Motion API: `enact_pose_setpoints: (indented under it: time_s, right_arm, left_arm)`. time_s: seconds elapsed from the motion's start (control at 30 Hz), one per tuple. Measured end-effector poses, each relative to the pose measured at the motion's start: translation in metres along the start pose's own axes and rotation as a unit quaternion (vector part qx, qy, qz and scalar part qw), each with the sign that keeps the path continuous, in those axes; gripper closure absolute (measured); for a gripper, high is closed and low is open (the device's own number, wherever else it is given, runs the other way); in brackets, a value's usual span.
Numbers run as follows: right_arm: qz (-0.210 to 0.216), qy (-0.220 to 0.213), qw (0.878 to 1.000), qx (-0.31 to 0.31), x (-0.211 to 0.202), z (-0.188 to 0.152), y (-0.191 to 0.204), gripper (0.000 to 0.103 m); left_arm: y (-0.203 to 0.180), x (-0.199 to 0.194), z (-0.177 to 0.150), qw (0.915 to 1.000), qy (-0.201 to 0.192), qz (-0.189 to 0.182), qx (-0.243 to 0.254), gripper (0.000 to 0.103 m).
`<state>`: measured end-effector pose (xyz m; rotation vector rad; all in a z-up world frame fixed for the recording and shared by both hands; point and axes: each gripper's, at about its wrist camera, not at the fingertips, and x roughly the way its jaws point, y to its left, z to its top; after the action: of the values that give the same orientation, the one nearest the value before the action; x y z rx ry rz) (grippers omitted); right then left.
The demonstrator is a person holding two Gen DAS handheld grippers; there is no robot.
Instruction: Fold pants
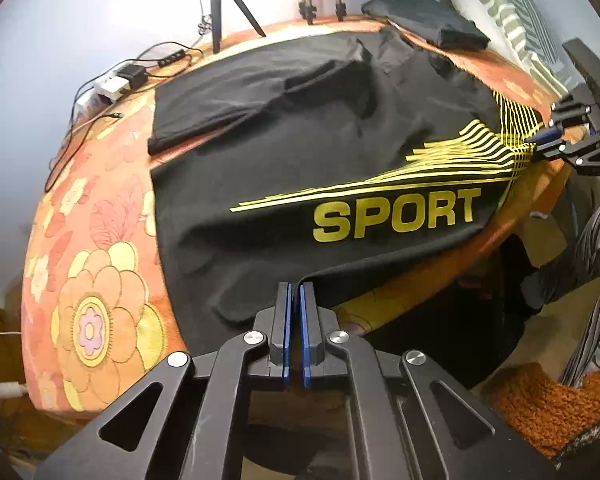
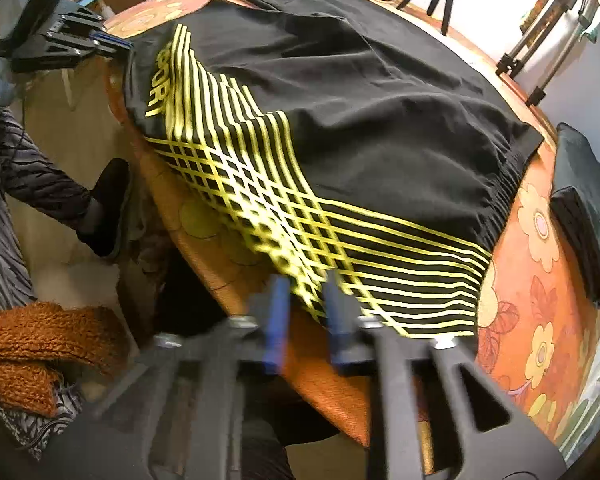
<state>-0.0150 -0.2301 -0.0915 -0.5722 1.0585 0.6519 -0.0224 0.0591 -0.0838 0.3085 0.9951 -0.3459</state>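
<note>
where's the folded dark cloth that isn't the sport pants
In the left wrist view the folded dark cloth lies at the far right of the flowered bedspread, beyond the pants and beside the striped pillow.

Yellow "SPORT" lettering on the black pants (image 1: 340, 152), (only partly legible in the right wrist view)

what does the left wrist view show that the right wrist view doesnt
Only the left wrist view shows the full SPORT lettering and a large embroidered flower on the bedspread.

Only the right wrist view shows the pants' elastic waistband and the crossed yellow stripes up close.

Both show the black pants on the orange bedspread, a folded dark garment, and both grippers: left gripper, right gripper.
</note>
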Motion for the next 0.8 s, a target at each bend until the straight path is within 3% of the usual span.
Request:
enact_pose_setpoints:
  time_s: [0.07, 0.4, 0.47, 0.53, 0.57, 0.6, 0.67, 0.7, 0.8]
  right_arm:
    - [-0.006, -0.006, 1.000, 0.002, -0.002, 0.002, 0.000, 0.097]
    - [-0.056, -0.045, 0.997, 0.029, -0.025, 0.028, -0.019, 0.098]
    - [-0.060, -0.046, 0.997, 0.029, -0.026, 0.032, -0.021, 0.098]
    - [-0.064, -0.047, 0.996, 0.028, -0.027, 0.037, -0.023, 0.098]
    - [-0.066, -0.047, 0.996, 0.027, -0.027, 0.039, -0.025, 0.098]
    - [-0.066, -0.048, 0.996, 0.028, -0.028, 0.040, -0.027, 0.098]
    - [-0.067, -0.050, 0.996, 0.032, -0.029, 0.041, -0.030, 0.098]
    - [-0.069, -0.051, 0.996, 0.035, -0.030, 0.041, -0.031, 0.098]
    - [-0.071, -0.056, 0.995, 0.038, -0.034, 0.042, -0.033, 0.098]
  left_arm:
    - [0.002, -0.004, 0.001, 1.0000, -0.005, -0.002, -0.004, 0.100]
    - [-0.007, 0.006, -0.008, 0.9997, 0.015, -0.001, 0.022, 0.100]
    - [-0.010, 0.008, -0.009, 0.9993, 0.019, 0.010, 0.031, 0.092]
    - [-0.009, 0.007, -0.006, 0.9990, 0.016, 0.025, 0.034, 0.076]
    - [-0.007, 0.007, -0.005, 0.9990, 0.017, 0.027, 0.031, 0.075]
    - [-0.004, 0.008, -0.004, 0.9992, 0.016, 0.022, 0.027, 0.075]
    - [-0.002, 0.009, -0.002, 0.9994, 0.013, 0.017, 0.027, 0.096]
    - [-0.001, 0.009, -0.001, 0.9994, 0.014, 0.019, 0.026, 0.100]
    - [0.002, 0.005, 0.002, 0.9999, 0.002, 0.009, 0.014, 0.101]
